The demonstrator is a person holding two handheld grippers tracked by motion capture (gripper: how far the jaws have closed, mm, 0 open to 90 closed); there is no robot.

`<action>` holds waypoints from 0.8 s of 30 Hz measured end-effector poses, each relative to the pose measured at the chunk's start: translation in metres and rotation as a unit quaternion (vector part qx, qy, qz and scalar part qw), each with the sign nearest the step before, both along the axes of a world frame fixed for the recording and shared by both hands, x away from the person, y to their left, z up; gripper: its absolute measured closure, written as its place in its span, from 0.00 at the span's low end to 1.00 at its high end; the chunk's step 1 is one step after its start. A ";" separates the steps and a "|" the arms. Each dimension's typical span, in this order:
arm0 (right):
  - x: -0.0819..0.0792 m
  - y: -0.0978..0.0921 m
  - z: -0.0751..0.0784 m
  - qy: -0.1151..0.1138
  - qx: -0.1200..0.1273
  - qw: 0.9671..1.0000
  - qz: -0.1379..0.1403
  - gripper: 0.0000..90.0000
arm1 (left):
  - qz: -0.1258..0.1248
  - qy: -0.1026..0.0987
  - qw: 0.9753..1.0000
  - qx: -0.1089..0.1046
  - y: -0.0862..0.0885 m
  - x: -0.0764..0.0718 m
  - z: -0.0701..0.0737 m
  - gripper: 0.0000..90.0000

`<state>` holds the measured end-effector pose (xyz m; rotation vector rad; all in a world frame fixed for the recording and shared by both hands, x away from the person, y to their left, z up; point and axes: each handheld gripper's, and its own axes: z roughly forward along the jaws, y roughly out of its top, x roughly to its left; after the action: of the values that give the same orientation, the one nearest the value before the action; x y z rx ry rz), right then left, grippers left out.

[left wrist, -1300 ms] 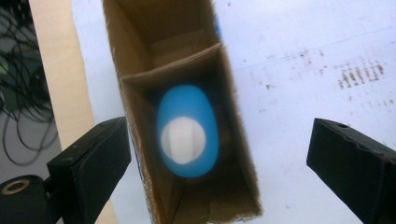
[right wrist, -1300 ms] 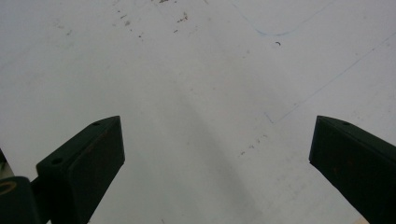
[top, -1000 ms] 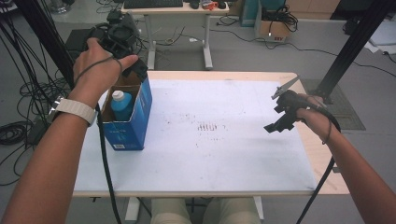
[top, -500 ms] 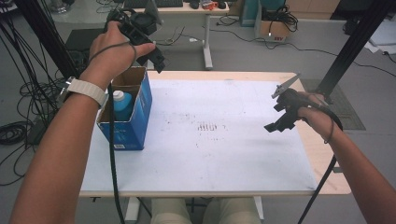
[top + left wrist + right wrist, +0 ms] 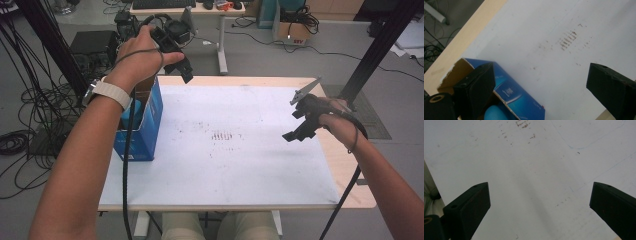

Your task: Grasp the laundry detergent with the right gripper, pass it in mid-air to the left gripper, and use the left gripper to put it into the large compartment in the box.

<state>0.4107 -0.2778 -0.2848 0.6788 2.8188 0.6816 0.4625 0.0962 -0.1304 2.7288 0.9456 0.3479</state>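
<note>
Left gripper [image 5: 184,70]: fingers open, empty, above box [image 5: 145,125] | right gripper [image 5: 295,131]: fingers open, empty | risk: snagged box flap, tipped bottle [image 5: 495,112].

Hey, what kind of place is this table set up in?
Probably a lab or workshop for recording handling tasks. Bundles of black cables trail over the grey floor, a desk with a keyboard stands behind the white table, and a black frame post rises beside it.
</note>
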 end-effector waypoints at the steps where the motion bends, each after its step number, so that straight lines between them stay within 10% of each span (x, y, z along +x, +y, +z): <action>1: -0.001 0.002 0.000 0.006 0.006 1.000 -0.008 0.03 | -0.005 -0.002 1.000 0.004 -0.002 0.000 -0.001 0.10; 24: -0.004 0.005 -0.001 0.006 0.015 1.000 0.003 0.03 | -0.059 -0.001 0.998 0.016 -0.027 -0.003 -0.018 0.11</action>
<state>0.4066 -0.2725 -0.2859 0.6828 2.8281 0.7249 0.4597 0.0689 -0.1479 2.7971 0.7812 0.3469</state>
